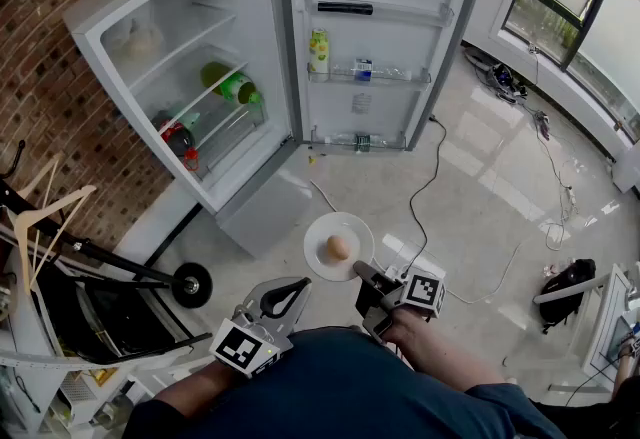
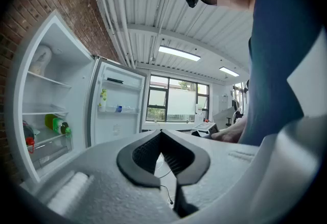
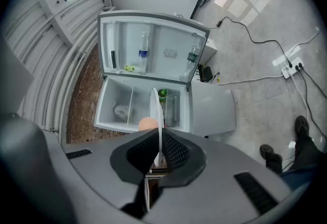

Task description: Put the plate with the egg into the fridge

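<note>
A white plate (image 1: 338, 245) with a brown egg (image 1: 338, 247) on it hovers over the floor in front of the open fridge (image 1: 180, 47). My right gripper (image 1: 361, 271) is shut on the plate's near rim. In the right gripper view the plate (image 3: 156, 110) shows edge-on between the pads, with the egg (image 3: 147, 124) on its left face. My left gripper (image 1: 298, 285) hangs close to the person's body, left of the plate, shut with nothing in it. In its own view the left gripper (image 2: 161, 132) has its tips together and points toward the fridge (image 2: 46, 110).
The fridge door (image 1: 370, 47) stands wide open, with a carton (image 1: 319, 51) and small items on its shelves. A green bottle (image 1: 232, 84) lies on an inner shelf. A cable and power strip (image 1: 415, 262) cross the floor. A rack with hangers (image 1: 45, 217) stands left, a black bag (image 1: 566, 279) right.
</note>
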